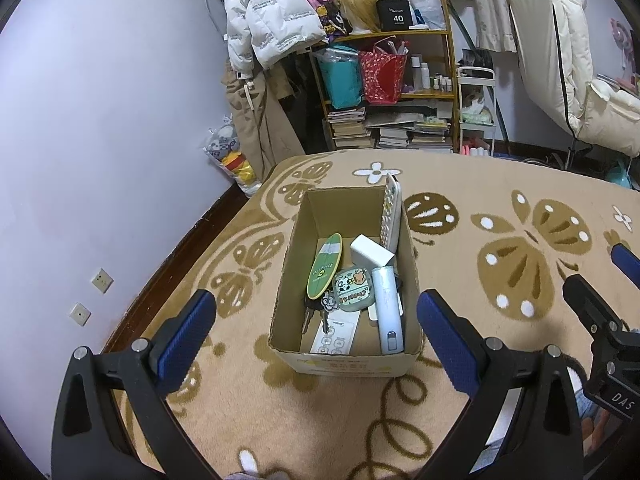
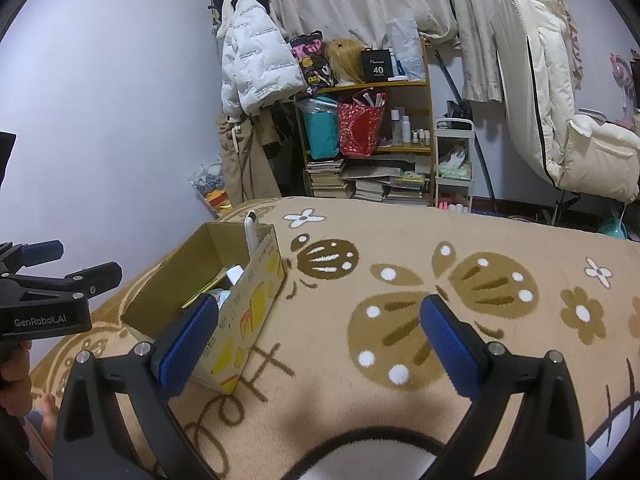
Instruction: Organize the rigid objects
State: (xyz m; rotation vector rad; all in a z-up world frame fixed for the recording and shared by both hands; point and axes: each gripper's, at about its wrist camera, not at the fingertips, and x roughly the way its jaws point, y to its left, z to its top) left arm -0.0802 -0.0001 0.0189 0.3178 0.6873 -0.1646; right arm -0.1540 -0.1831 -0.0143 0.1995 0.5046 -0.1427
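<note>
One cardboard box (image 1: pixel 346 360) on the blanket, and inside: two remotes, one upright (image 1: pixel 392 216), one flat (image 1: pixel 334 338); one green surfboard tag (image 1: pixel 325 266), one charger block (image 1: pixel 372 250), one white tube (image 1: pixel 388 308), one cartoon case (image 1: pixel 353 290), one key bunch (image 1: pixel 314 312).

Black claw (image 1: pixel 316 334), blue ribbed pads (image 1: pixel 186 330), silver screws

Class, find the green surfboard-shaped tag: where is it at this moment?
In the left wrist view, the green surfboard-shaped tag leans inside the open cardboard box, on its left side, beside the white rectangular block and above the bunch of keys.
</note>
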